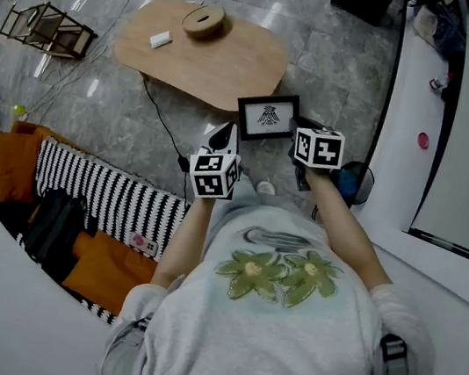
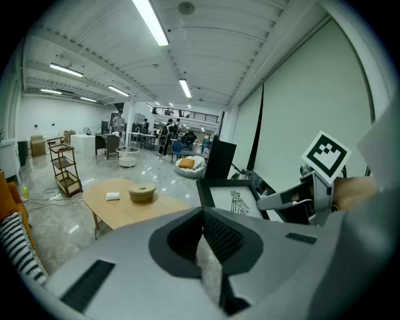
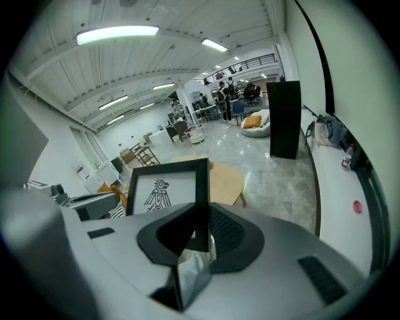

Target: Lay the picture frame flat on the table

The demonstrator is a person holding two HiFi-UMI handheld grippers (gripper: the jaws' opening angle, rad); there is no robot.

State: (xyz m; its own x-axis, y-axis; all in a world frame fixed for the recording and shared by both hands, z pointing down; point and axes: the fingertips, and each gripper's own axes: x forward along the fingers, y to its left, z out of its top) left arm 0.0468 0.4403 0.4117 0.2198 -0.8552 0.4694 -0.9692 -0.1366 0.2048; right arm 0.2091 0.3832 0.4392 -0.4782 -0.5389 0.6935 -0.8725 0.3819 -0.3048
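Note:
The black picture frame (image 1: 268, 117) with a bird drawing is held upright in the air, above the floor just short of the oval wooden table (image 1: 236, 71). My right gripper (image 1: 298, 134) is shut on the frame's right edge; in the right gripper view that black edge (image 3: 200, 200) runs down between the jaws. My left gripper (image 1: 223, 139) hovers to the frame's left with its jaws shut and nothing between them (image 2: 203, 232). In the left gripper view the frame (image 2: 233, 199) and the right gripper (image 2: 294, 200) show to the right of the table (image 2: 119, 209).
A round wooden box (image 1: 203, 19) and a small white item (image 1: 160, 39) lie on the table's far part. A cable (image 1: 162, 117) trails across the floor. A sofa with a striped blanket (image 1: 96, 190) is at left, a white ledge (image 1: 413, 132) at right, a shelf cart (image 1: 48, 26) far left.

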